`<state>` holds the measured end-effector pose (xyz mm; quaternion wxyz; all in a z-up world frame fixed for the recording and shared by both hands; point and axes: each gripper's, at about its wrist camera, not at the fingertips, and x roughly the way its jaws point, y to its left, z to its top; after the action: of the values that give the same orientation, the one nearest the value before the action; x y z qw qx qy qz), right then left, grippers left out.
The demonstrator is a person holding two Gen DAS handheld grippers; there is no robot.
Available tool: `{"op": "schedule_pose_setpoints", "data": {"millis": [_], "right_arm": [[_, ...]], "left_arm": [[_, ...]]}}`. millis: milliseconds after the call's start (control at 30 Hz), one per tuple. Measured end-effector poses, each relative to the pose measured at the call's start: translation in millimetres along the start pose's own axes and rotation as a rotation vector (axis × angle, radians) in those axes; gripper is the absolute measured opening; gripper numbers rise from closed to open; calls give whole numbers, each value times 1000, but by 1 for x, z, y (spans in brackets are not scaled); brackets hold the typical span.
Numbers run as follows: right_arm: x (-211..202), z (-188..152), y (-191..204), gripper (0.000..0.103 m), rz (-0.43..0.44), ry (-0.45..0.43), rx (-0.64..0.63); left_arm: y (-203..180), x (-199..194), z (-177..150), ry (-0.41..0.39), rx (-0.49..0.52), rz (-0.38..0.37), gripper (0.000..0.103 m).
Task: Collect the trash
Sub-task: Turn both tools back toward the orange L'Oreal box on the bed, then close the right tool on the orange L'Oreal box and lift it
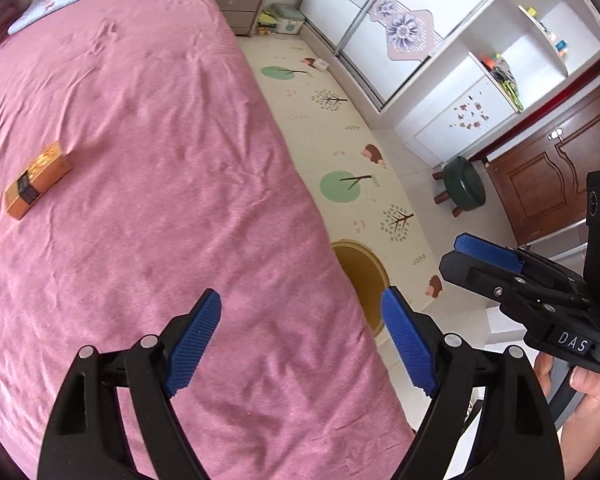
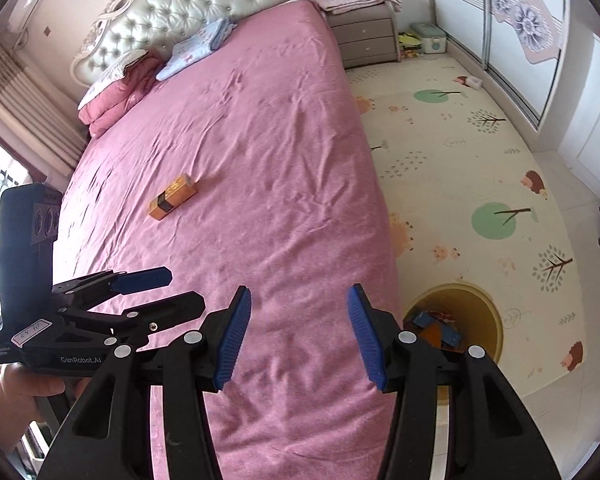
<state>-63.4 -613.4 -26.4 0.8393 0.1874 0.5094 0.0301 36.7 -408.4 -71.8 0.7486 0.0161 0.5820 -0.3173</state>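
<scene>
An orange box (image 1: 36, 180) lies on the pink bed (image 1: 148, 160), far left of my left gripper (image 1: 300, 332); it also shows mid-bed in the right wrist view (image 2: 173, 197). A yellow bin (image 2: 476, 312) stands on the floor by the bed edge and holds several pieces of trash (image 2: 436, 330); its rim shows in the left wrist view (image 1: 360, 272). My left gripper is open and empty over the bed edge. My right gripper (image 2: 298, 332) is open and empty above the bed near the bin. Each gripper shows in the other's view, right (image 1: 456, 254) and left (image 2: 180, 290).
A patterned play mat (image 2: 460, 160) covers the floor right of the bed. A green stool (image 1: 462, 186) stands near the brown door (image 1: 552, 176). A nightstand (image 2: 366, 38), a small storage box (image 2: 430, 38) and wardrobes (image 1: 380, 32) line the far side. Folded bedding (image 2: 196, 46) lies by the headboard.
</scene>
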Motion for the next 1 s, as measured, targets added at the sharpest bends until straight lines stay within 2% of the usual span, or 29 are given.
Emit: {"op": "schedule_pose_setpoints", "data": {"millis": [200, 533, 800, 1000], "right_arm": [[33, 24, 71, 49, 51, 38, -99], [109, 70, 174, 49, 108, 123, -239], [178, 105, 244, 50, 157, 182, -340], [232, 125, 282, 51, 179, 246, -451]], "left_arm": [[71, -30, -4, -25, -70, 67, 83], [191, -70, -1, -81, -210, 123, 84], [269, -78, 4, -97, -301, 148, 84], [316, -67, 7, -89, -360, 168, 84]]}}
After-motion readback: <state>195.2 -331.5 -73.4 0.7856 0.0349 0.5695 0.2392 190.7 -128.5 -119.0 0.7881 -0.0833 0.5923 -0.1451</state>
